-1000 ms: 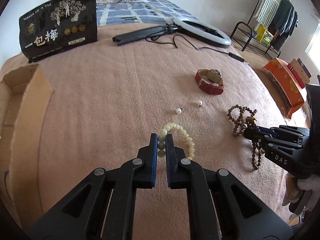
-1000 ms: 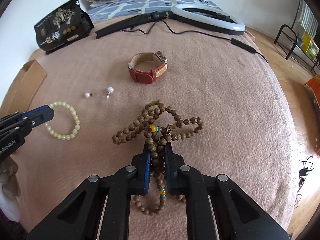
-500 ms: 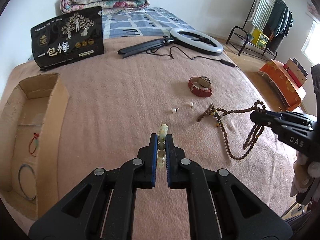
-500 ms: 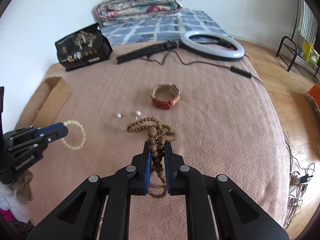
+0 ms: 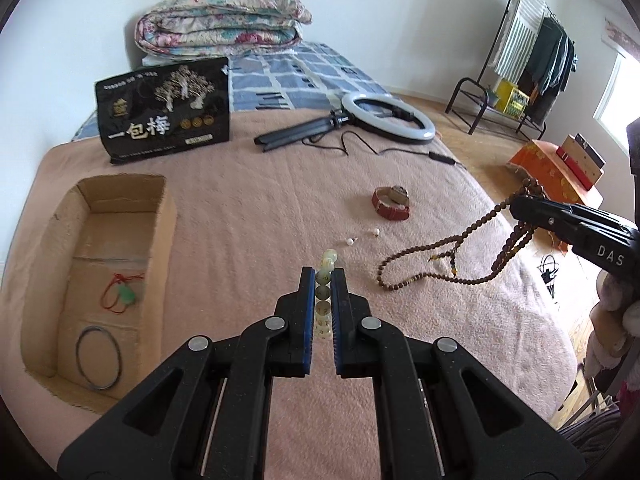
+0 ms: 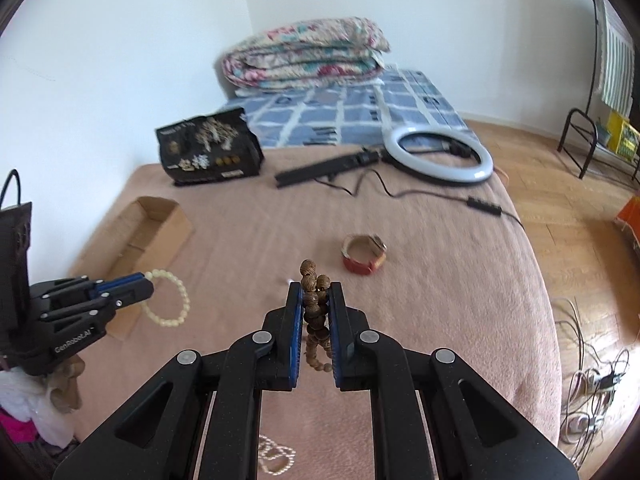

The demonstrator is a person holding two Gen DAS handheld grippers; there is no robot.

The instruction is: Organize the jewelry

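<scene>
The cardboard box (image 5: 100, 272) sits on the bed (image 5: 248, 208) and serves as the landmark: it lies ahead and to the left of the left tool (image 5: 323, 280), with its long axis running away from the camera toward the black bag (image 5: 164, 108) that stands just past its far end. Of the two tools the left is plainly the nearer to the box; the right tool (image 6: 316, 296) is well apart from it, off to the box's right.

Inside the box lie a red cord with a green pendant (image 5: 124, 294) and, nearer the camera, a thin dark ring (image 5: 98, 358); its far part looks bare.

The left tool is closed on a pale bead bracelet (image 5: 325, 280), lifted off the bed to the right of the box. The right tool is closed on a long brown bead necklace (image 5: 448, 256), most of which hangs below it, farther right.

Farther from the box than both, a red watch (image 5: 392, 202) and two pearl earrings (image 5: 362, 237) rest on the bed. Probably the bracelet goes in first, by a swing to the left.
</scene>
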